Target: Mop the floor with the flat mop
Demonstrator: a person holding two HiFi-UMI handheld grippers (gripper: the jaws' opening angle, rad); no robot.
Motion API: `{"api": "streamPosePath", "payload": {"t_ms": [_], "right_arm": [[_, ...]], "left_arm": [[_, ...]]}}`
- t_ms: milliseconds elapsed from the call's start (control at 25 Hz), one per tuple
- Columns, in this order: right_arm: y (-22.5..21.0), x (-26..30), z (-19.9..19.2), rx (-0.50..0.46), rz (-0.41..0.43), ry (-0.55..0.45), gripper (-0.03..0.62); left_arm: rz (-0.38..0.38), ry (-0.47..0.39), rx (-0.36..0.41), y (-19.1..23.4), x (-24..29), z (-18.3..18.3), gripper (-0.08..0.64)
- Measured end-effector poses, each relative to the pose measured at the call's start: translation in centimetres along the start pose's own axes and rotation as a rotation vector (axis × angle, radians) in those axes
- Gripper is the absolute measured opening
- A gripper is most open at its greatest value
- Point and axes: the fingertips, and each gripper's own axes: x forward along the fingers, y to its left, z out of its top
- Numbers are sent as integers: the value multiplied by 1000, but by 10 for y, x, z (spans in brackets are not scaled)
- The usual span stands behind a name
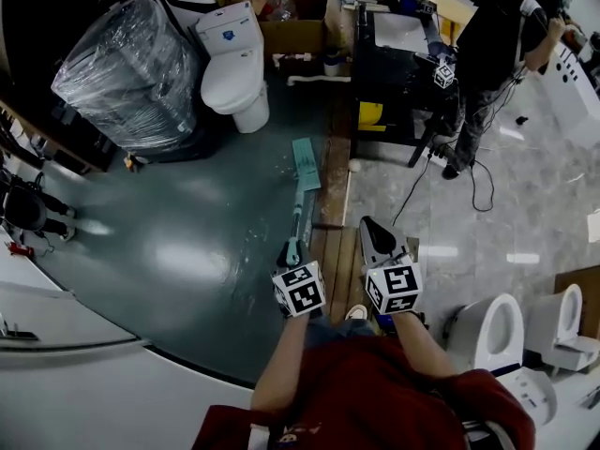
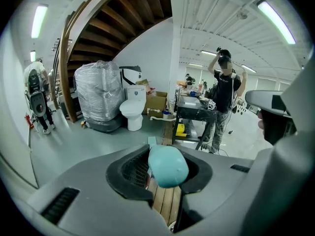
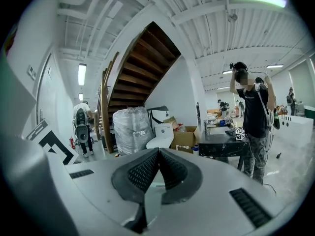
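Mop head (image 1: 306, 164) flat at green floor's (image 1: 187, 242) right edge, open room left. Left gripper (image 1: 292, 254) clamps handle (image 2: 167, 166); right gripper (image 1: 373, 235) jaws together, empty.

mop handle (image 1: 298, 216): top end was hidden under the left gripper (image 1: 292, 253) and its marker cube; in the left gripper view only the teal end cap showed.
mop head (image 1: 306, 163): a mere sliver in the left gripper view.
bystander (image 1: 492, 40): face was blurred over.
wrapped bundle (image 1: 131, 73): contents unreadable through the film.
toilet (image 1: 562, 322): cut off by the right edge.
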Motion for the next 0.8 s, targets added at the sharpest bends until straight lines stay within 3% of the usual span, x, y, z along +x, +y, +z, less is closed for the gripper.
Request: {"api": "streamPosePath", "payload": {"t_ms": [320,800], "right_arm": [[7,-47,2,-25,11,-17,17],[20,-59,-6,-34,48,-12,17]], "left_arm": [[-5,0,27,-18,-48,-33,121],[-4,19,29,-20,-81,-65,121]]}}
